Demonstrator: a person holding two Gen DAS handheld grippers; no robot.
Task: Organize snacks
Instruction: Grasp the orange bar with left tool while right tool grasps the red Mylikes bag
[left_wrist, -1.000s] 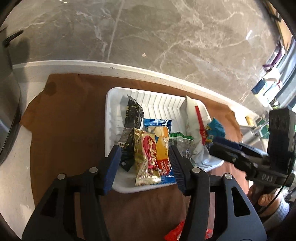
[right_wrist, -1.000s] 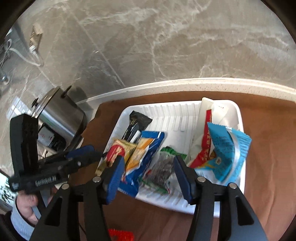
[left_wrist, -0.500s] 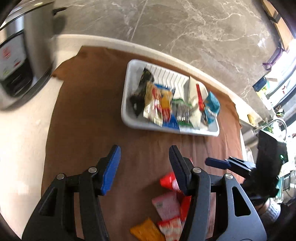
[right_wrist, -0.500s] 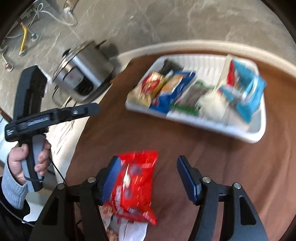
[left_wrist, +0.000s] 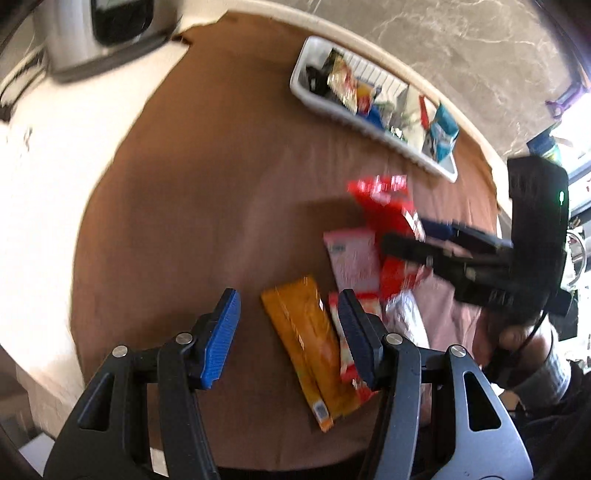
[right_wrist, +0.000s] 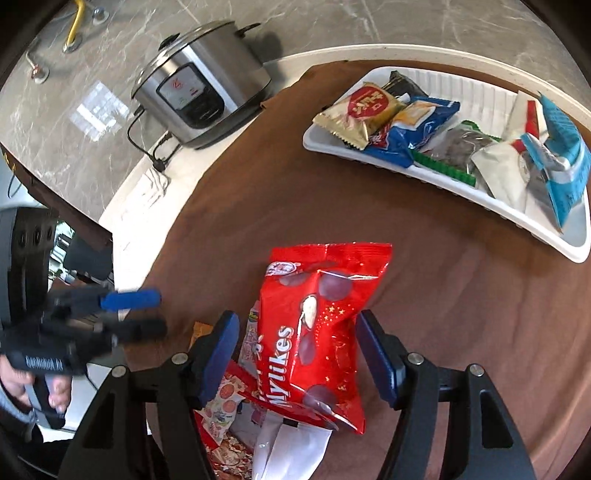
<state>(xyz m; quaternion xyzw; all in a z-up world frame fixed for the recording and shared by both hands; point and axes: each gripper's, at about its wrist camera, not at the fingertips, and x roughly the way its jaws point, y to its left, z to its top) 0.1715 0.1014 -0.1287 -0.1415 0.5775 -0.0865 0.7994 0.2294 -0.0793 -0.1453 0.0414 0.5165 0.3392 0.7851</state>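
A: Left gripper (left_wrist: 287, 334), own view: jaws spread wide, nothing between the blue pads. It hangs over the brown cloth (left_wrist: 207, 192) covering the pale stone surface (left_wrist: 40, 192). A long orange foil snack packet (left_wrist: 306, 354) lies flat just beside the right-hand pad; its lower end sits close to that finger's black frame.

B: Right gripper (right_wrist: 298, 356)?

A: Jaws spread too. A red glossy "Myuikes" candy bag (right_wrist: 317, 332) sits between the pads, but I cannot tell whether either pad touches it. The bag lies on top of a loose pile; under it a pizza-print red packet (right_wrist: 221, 406) and a white sachet (right_wrist: 291, 446) show only in part, cut off by the frame and fingers.

B: Where are the sorted snacks?

A: In the white ribbed plastic tray (right_wrist: 476, 92) at the far edge of the cloth, well apart from the pile. A gold packet with a red disc (right_wrist: 360, 110), a blue packet (right_wrist: 413, 129), a green-edged clear packet (right_wrist: 458, 147) and a light blue bag (right_wrist: 565, 158) lean across it in a row. In the left view the tray (left_wrist: 321, 99) is motion-blurred and the labels are unreadable.

B: Anything else?

A: A steel rice cooker (right_wrist: 199, 88) stands on the surface beyond the cloth corner, cord trailing. In the left view a pink packet (left_wrist: 351, 258) is half hidden behind the other gripper.
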